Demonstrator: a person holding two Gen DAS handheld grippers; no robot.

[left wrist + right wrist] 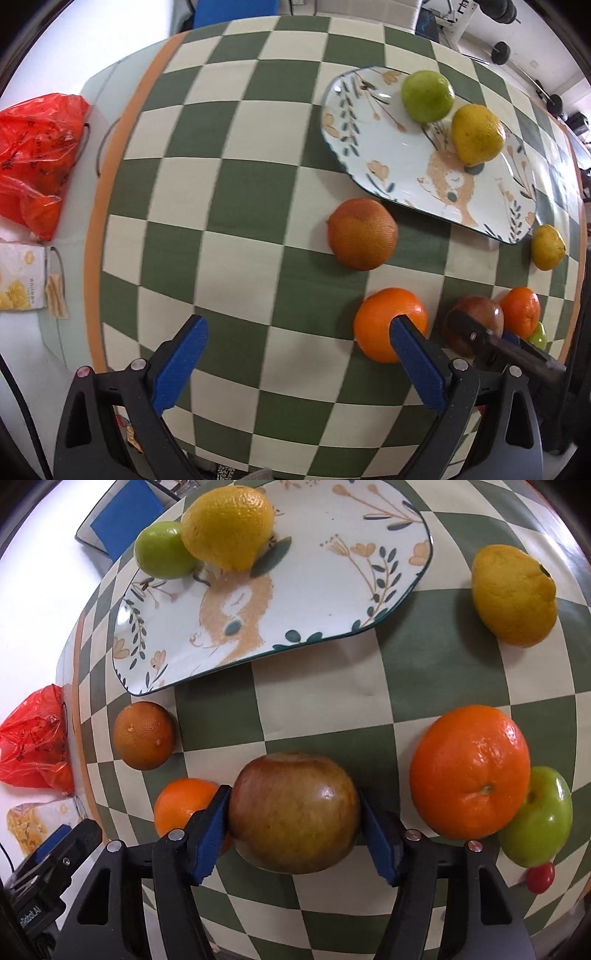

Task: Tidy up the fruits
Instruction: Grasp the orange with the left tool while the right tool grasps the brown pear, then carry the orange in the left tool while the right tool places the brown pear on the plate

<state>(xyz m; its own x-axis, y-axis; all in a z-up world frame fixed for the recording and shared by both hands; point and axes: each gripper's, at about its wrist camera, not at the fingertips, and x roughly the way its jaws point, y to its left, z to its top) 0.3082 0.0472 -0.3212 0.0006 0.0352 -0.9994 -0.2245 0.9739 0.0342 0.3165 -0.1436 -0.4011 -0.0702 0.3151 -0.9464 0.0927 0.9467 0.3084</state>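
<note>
A brownish-red apple point(293, 812) sits on the near part of the checkered tabletop point(325, 709), between the blue pads of the right tool point(293, 829); both pads touch its sides. Its near underside is hidden. Left of it, an orange point(388, 323) is partly covered by one finger point(415, 365) of the left tool point(299, 365), whose jaws stand wide and hold nothing. Farther off, the patterned plate point(314, 602) carries a lemon point(227, 526) and a green apple point(162, 550).
</note>
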